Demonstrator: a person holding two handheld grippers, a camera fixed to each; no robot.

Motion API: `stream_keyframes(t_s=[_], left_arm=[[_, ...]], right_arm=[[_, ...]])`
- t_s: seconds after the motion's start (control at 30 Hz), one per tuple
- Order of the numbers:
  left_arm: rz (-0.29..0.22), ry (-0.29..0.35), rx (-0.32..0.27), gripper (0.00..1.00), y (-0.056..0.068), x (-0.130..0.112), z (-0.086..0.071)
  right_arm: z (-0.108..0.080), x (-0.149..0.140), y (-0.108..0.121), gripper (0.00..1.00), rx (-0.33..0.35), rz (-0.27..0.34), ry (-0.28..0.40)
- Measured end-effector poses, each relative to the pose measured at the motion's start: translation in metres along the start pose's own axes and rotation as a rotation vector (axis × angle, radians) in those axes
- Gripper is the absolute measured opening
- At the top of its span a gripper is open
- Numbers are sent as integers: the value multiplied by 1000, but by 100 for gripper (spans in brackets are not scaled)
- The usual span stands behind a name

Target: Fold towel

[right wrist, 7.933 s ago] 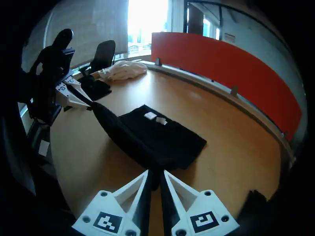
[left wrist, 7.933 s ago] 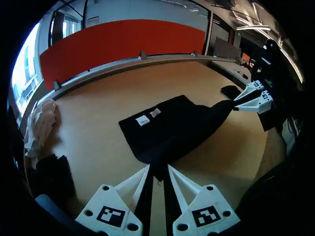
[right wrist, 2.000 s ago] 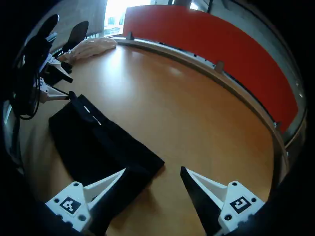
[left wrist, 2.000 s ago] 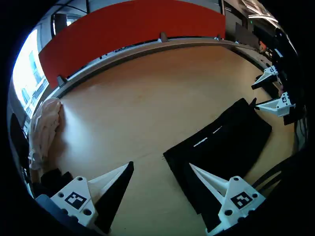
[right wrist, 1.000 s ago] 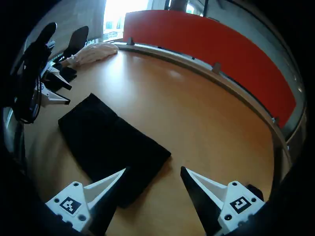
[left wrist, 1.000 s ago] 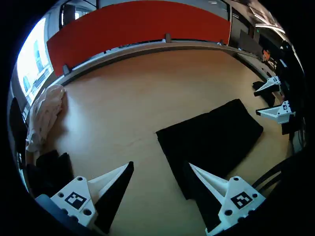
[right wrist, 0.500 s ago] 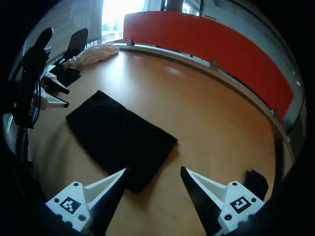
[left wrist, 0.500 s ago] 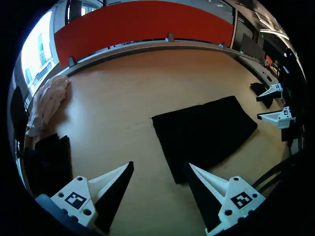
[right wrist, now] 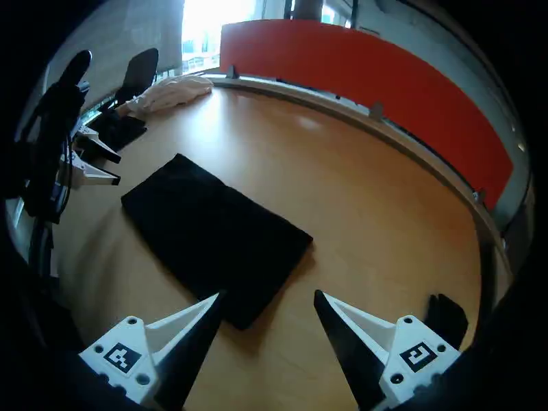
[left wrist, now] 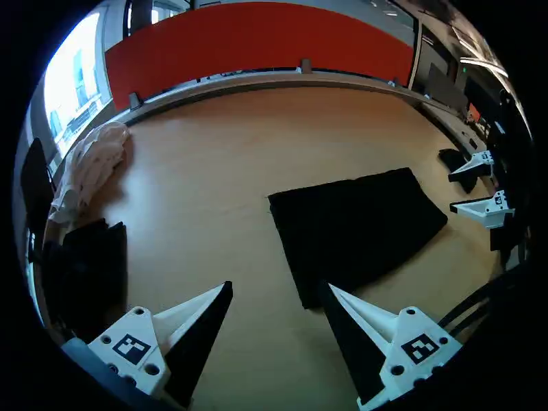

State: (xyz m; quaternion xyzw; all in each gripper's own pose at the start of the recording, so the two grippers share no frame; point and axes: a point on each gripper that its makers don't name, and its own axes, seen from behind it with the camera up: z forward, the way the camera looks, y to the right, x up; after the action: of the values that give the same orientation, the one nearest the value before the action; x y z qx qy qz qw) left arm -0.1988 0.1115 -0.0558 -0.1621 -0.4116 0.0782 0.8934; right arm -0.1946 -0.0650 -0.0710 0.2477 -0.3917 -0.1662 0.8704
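Towel [left wrist: 356,229] is lying as a flat, dark, folded rectangle on the broad wooden table [left wrist: 219,157], between the two grippers and touching neither. A red partition [left wrist: 260,38] is running along the far rim. A pale cloth heap [left wrist: 92,161] and a dark garment [left wrist: 85,274] are sitting well apart from it at the left.

The left gripper [left wrist: 275,284] is hovering with its fingers spread wide and empty, just beside the near corner. The right gripper [right wrist: 268,294] is likewise gaping and holding nothing.

The fabric is looking soft, light and limp, so it is likely calling for pinches at two corners of a short edge, lifted together. Its layers are probably lining up, though black on black is hiding the edges.

Eight seconds ago both grippers were clamping a raised edge and two white labels were showing. Now the cloth is lying released, the labels are hidden, and the grippers are backing away.
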Motion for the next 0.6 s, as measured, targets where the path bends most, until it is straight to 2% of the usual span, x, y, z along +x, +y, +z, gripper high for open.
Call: stream_keyframes(t_s=[0.3,0.6], left_arm=[[-66,-10,27,93,-4,-20,-11],[-114,-6,50,93,-9,-27,-19]], right_arm=[[6,1,-9,98,49,-38,-7],[11,-1,-13,98,78,-70,-16]])
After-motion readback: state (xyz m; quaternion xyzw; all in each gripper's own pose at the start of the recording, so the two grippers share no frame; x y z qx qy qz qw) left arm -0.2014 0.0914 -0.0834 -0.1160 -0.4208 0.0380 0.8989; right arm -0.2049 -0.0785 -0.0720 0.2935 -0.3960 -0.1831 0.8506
